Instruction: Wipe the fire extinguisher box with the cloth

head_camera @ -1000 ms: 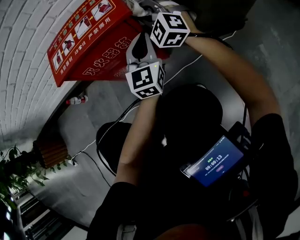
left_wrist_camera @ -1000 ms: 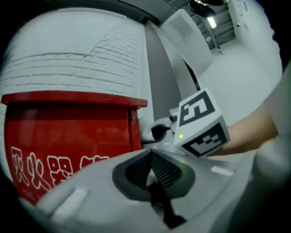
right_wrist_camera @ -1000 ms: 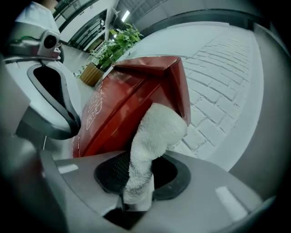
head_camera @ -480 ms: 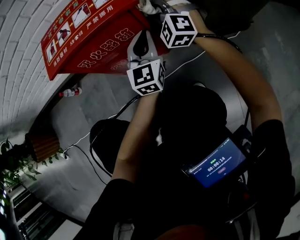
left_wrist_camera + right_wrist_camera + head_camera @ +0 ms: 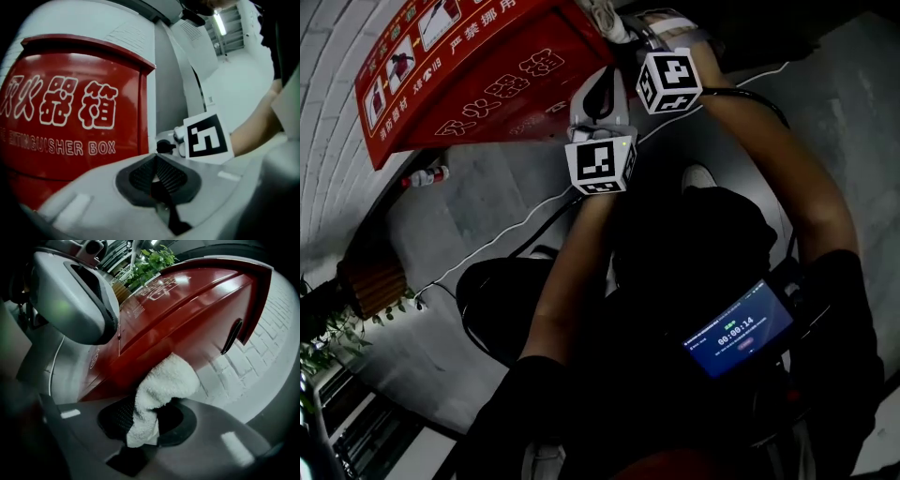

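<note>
The red fire extinguisher box [image 5: 478, 80] with white lettering stands against a white brick wall. My right gripper [image 5: 623, 28] is shut on a white cloth [image 5: 602, 14] and holds it at the box's right end. In the right gripper view the cloth [image 5: 161, 390] bulges out of the right gripper [image 5: 147, 413] and presses on the red box [image 5: 187, 310]. My left gripper [image 5: 598, 89] hovers just in front of the box's lettered face [image 5: 70, 117]. The left gripper [image 5: 157, 171] has its pads together with nothing between them.
A small red and white bottle [image 5: 425, 175] lies on the grey floor by the wall. A brown planter with green leaves [image 5: 370, 286] stands at the left, and a white cable [image 5: 487, 239] runs across the floor. A lit screen [image 5: 741, 333] sits at the person's chest.
The right gripper with the cloth has shifted right and a little lower in the view, along the box's end. The left gripper stays close to the box front. The view has drifted.
</note>
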Tool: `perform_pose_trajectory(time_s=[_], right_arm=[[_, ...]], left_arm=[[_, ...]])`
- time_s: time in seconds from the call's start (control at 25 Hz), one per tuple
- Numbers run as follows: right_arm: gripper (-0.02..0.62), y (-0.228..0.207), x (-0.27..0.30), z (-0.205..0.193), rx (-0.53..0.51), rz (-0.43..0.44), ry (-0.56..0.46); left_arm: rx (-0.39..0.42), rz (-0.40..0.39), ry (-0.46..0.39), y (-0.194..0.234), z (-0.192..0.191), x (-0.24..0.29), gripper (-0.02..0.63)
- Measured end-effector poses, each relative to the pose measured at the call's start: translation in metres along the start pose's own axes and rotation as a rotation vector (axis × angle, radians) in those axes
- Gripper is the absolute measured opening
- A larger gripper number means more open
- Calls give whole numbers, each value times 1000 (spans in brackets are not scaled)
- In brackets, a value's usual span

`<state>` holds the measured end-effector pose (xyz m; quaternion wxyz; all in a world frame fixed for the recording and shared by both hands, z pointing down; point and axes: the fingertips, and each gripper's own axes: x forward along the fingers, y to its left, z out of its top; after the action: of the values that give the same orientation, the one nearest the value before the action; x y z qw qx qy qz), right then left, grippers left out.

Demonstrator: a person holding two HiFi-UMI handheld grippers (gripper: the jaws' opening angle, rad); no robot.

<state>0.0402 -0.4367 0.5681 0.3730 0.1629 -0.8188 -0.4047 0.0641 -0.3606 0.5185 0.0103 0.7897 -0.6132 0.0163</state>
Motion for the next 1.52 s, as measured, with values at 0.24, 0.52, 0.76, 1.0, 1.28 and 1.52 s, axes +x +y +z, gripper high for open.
perform_pose_trajectory(time_s=[0.24, 0.52, 0.76, 1.0, 1.28, 1.52], right_arm=[[98, 35, 20, -20, 10, 26, 21], [98, 77, 41, -39, 29, 73, 45], [98, 116, 59, -56, 4, 102, 63], [98, 144, 74, -70, -13, 95, 90], [98, 178, 86, -84, -51, 140, 124], [98, 221, 98, -97, -84, 213, 178]], left_arm=[[-10, -96, 27, -6, -39, 4, 2], [-47, -177, 65, -11, -71, 6, 2], [-45, -189, 102, -12, -93, 9, 2], [-49, -197, 141, -13, -113, 10, 2], [-66, -204, 229, -18, -132, 10, 3], [-84, -200, 270, -13, -152, 8, 3]])
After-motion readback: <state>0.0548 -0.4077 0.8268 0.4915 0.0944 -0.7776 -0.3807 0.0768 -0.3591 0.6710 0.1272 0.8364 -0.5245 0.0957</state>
